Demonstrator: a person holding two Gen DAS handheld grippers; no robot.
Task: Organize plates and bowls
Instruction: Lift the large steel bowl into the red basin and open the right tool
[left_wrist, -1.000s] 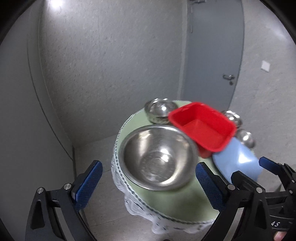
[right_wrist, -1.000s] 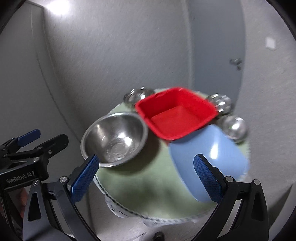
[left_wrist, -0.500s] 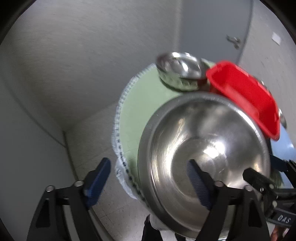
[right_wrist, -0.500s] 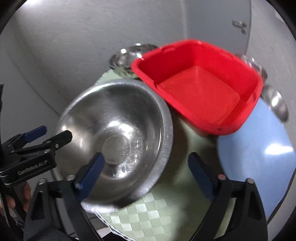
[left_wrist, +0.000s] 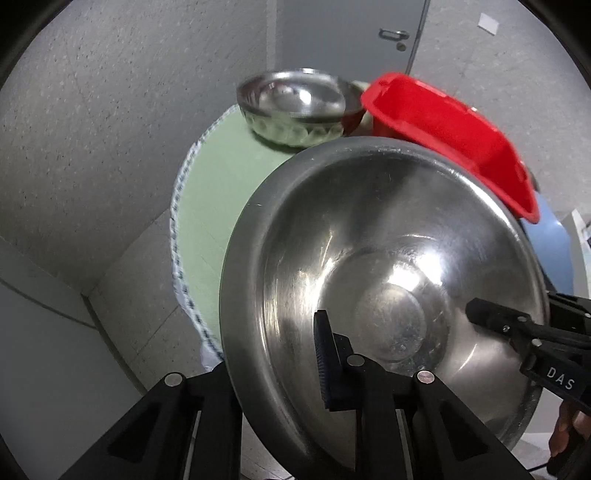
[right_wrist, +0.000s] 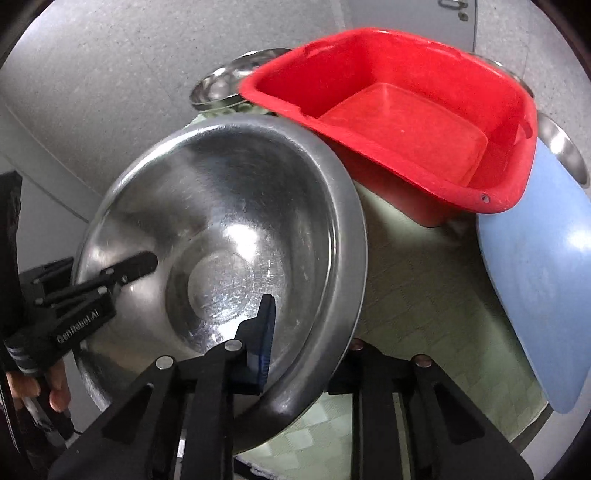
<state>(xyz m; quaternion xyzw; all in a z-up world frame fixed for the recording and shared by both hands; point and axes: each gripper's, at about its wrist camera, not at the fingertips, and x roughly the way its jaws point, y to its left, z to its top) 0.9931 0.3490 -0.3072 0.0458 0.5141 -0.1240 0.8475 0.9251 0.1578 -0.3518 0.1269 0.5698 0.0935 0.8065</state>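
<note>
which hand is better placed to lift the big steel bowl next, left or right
Probably neither alone. The left gripper clamps one side of the big steel bowl's rim and the right gripper the opposite side, one finger inside, one outside. A two-handed lift looks best for so wide a bowl.

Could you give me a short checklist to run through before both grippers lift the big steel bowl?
1. Left gripper shut on the rim of the big steel bowl, one finger inside, one outside: ok; its jaws have just closed.
2. Right gripper shut on the opposite rim the same way: ok; jaws also just closed.
3. Bowl empty: ok.
4. Red tub clear of the bowl: not ok; its edge overlaps the bowl's far rim.
5. Small steel bowl behind stands apart: ok.
6. Blue plate clear of the right gripper: ok.
7. Bowl's base still resting on the green table mat: cannot tell.
</note>
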